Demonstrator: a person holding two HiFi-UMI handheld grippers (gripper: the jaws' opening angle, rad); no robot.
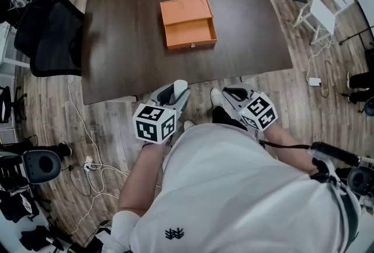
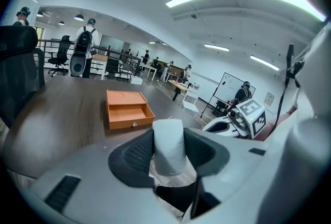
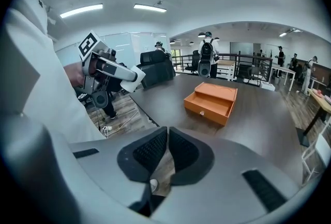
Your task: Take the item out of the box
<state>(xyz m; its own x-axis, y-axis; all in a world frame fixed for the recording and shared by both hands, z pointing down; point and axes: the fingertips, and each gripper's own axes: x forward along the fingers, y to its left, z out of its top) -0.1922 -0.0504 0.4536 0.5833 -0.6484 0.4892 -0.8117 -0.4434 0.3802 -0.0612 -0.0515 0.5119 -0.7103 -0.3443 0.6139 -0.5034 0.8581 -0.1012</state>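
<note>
An orange box [image 1: 188, 22] lies in the middle of the dark wooden table [image 1: 117, 41]. Its drawer [image 1: 190, 31] is pulled out toward me and looks empty. The box also shows in the left gripper view [image 2: 128, 109] and the right gripper view [image 3: 213, 100]. My left gripper [image 1: 178, 89] is off the table's near edge, close to my body, shut on a white item [image 2: 169, 148]. My right gripper [image 1: 217, 96] is level with it to the right. Its black pads [image 3: 152, 149] stand almost together with nothing between them.
A black office chair [image 1: 49, 35] stands at the table's left side. A white chair [image 1: 321, 15] and a small table stand on the wooden floor at the right. Cables and a power strip [image 1: 87, 164] lie on the floor at the lower left. People stand far off in the room.
</note>
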